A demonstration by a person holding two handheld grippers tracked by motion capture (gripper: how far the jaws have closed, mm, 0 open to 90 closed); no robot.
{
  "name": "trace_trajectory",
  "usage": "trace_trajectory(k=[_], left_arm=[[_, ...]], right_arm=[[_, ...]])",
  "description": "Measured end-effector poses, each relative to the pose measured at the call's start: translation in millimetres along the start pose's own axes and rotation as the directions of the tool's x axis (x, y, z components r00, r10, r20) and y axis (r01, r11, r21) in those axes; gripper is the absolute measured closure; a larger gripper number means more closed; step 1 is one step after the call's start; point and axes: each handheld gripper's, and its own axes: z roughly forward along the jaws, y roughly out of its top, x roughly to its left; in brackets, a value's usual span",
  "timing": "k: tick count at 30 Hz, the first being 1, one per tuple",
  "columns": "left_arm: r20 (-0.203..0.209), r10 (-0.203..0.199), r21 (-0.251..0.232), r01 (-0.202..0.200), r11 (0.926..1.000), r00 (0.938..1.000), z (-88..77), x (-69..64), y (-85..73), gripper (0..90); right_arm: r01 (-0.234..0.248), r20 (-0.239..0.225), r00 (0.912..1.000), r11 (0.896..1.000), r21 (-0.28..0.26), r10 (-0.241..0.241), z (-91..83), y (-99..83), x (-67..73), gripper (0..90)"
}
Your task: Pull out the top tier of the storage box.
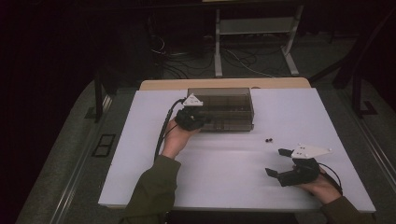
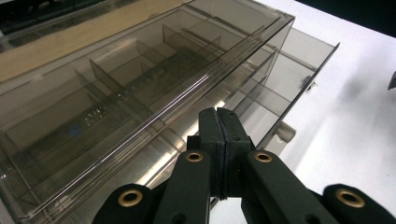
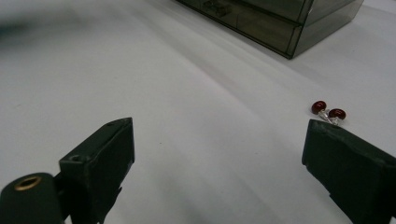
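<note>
A smoky transparent drawer box (image 1: 224, 108) stands at the back middle of the white table (image 1: 224, 182). My left gripper (image 1: 201, 122) rests against its front left corner. In the left gripper view the jaws (image 2: 219, 122) are pressed shut with nothing visible between them, right at the box (image 2: 130, 93), whose lower drawer (image 2: 299, 70) stands slightly pulled out. Two small red beads (image 1: 268, 139) lie in front of the box's right end. My right gripper (image 1: 276, 162) sits near the front right, wide open, facing the beads (image 3: 329, 112), which lie just beyond its right finger (image 3: 345, 158).
The box (image 3: 280, 23) has several divided compartments. A wooden strip (image 1: 224, 83) runs behind the table's far edge. White table legs (image 1: 254, 42) and cables stand on the dark floor beyond.
</note>
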Motion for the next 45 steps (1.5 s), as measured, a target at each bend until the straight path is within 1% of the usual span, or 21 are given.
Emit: trace_trajectory(k=[4, 14, 15, 16, 17, 20, 24, 31, 32, 35, 41, 42, 45], left_arm=[[0.004, -0.008, -0.002, 0.008, 1.0, 1.0, 0.2, 0.2, -1.1, 89.0], [0.009, 0.0, 0.009, 0.0, 1.0, 1.0, 0.1, -3.9, -2.6, 89.0], [0.01, 0.016, 0.022, -0.016, 0.9996, 0.9998, -0.6, -3.6, -2.6, 89.0], [0.012, 0.009, 0.017, -0.009, 0.9998, 0.9999, 0.1, -4.9, -2.8, 89.0], [0.014, 0.016, 0.025, -0.016, 0.9996, 0.9998, 0.0, -5.3, -3.0, 89.1], [0.019, 0.019, 0.035, -0.019, 0.9992, 0.9996, 1.5, -8.2, -3.3, 89.0], [0.023, 0.021, 0.041, -0.022, 0.9989, 0.9995, 3.0, -10.6, -3.8, 89.0], [0.034, 0.037, 0.059, -0.039, 0.9975, 0.9987, 2.8, -14.0, -4.8, 89.0], [0.035, 0.03, 0.056, -0.032, 0.9979, 0.9989, 2.9, -15.0, -5.1, 89.0], [0.04, 0.038, 0.062, -0.04, 0.9973, 0.9985, 2.0, -15.7, -5.6, 89.0], [0.049, 0.028, 0.063, -0.032, 0.9975, 0.9984, 1.2, -19.0, -7.2, 89.1], [0.049, 0.036, 0.069, -0.039, 0.9969, 0.9982, 0.6, -19.2, -7.3, 89.0], [0.053, 0.03, 0.073, -0.034, 0.9968, 0.9981, -0.2, -20.6, -8.2, 89.0]], right_arm=[[0.0, 0.0, 1.0, 1.0, 0.0, 0.0, -0.1, 0.0, -0.1, 8.8], [0.0, 0.001, 1.0, 1.0, 0.001, 0.0, -0.1, -0.1, 0.0, 8.7], [0.001, 0.0, 1.0, 1.0, 0.001, -0.001, -0.1, -0.2, 0.1, 8.7], [0.001, 0.001, 1.0, 1.0, 0.002, -0.001, -0.1, -0.2, 0.1, 8.8], [0.002, 0.001, 1.0, 1.0, 0.002, -0.002, -0.1, -0.3, 0.1, 8.7], [0.001, 0.0, 1.0, 1.0, 0.001, -0.001, -0.4, -0.2, 0.5, 8.7], [0.001, 0.001, 1.0, 1.0, 0.001, -0.001, -0.1, -0.2, -0.1, 8.7], [0.0, 0.0, 1.0, 1.0, 0.002, 0.0, -0.5, -0.3, 0.1, 8.7], [0.0, 0.001, 1.0, 1.0, 0.001, 0.0, -0.4, -0.4, 0.1, 8.8], [0.0, 0.0, 1.0, 1.0, 0.001, 0.0, -0.3, -0.3, 0.1, 8.7], [0.001, 0.0, 1.0, 1.0, 0.001, -0.001, -0.1, -0.3, 0.0, 8.7], [0.001, 0.0, 1.0, 1.0, 0.002, -0.001, -0.1, -0.3, 0.1, 8.7], [0.002, 0.001, 1.0, 1.0, 0.002, -0.002, -0.4, -0.4, 0.1, 8.7]])
